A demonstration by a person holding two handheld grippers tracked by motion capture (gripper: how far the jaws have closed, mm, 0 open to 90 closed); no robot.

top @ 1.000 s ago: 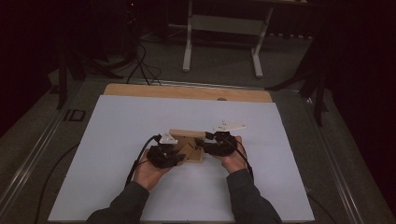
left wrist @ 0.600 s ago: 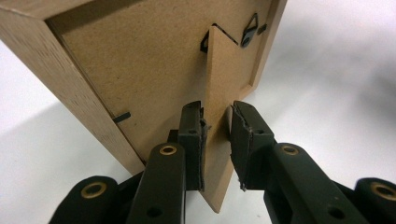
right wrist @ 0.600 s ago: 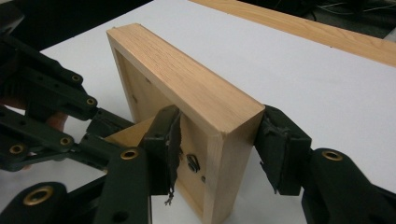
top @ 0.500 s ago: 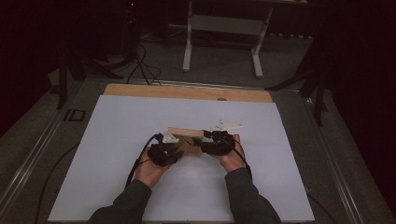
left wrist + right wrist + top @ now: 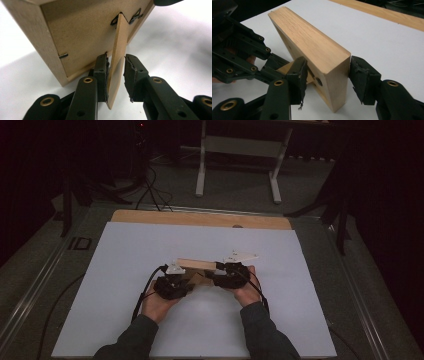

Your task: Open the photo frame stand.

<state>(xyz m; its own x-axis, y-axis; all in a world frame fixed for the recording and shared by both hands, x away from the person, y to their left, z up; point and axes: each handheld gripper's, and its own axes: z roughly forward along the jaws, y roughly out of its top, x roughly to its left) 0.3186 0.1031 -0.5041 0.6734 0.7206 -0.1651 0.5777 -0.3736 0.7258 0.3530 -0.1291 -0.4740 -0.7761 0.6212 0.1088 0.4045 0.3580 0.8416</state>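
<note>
On my left, the left gripper [image 5: 172, 285] has its fingers [image 5: 101, 75] set part-way open around the thin wooden stand flap [image 5: 117, 62] that hangs off the back of the wooden picture frame [image 5: 197, 266]. In the left gripper view the flap stands between the two pads: the left pad lies right against it, while the other pad [image 5: 132, 75] stands just clear with a slim gap, and those fingers have just been opening a little, so I read this as a loose bracket around the flap and not a clamp. The flap is hinged near two small black clips [image 5: 136, 16] on the frame's fibreboard back. The frame itself sits tilted on the white surface [image 5: 125, 270], propped between my two hands near the middle of the sheet. Moving right, the right gripper [image 5: 231, 275] straddles the frame's end; in the right gripper view its fingers [image 5: 298, 75] flank the thick wooden edge [image 5: 332, 65], one pad on the back side, the other pad [image 5: 362, 77] just beside the front face. They have just been opening, with the frame between them, and I cannot tell whether they press on it.
</note>
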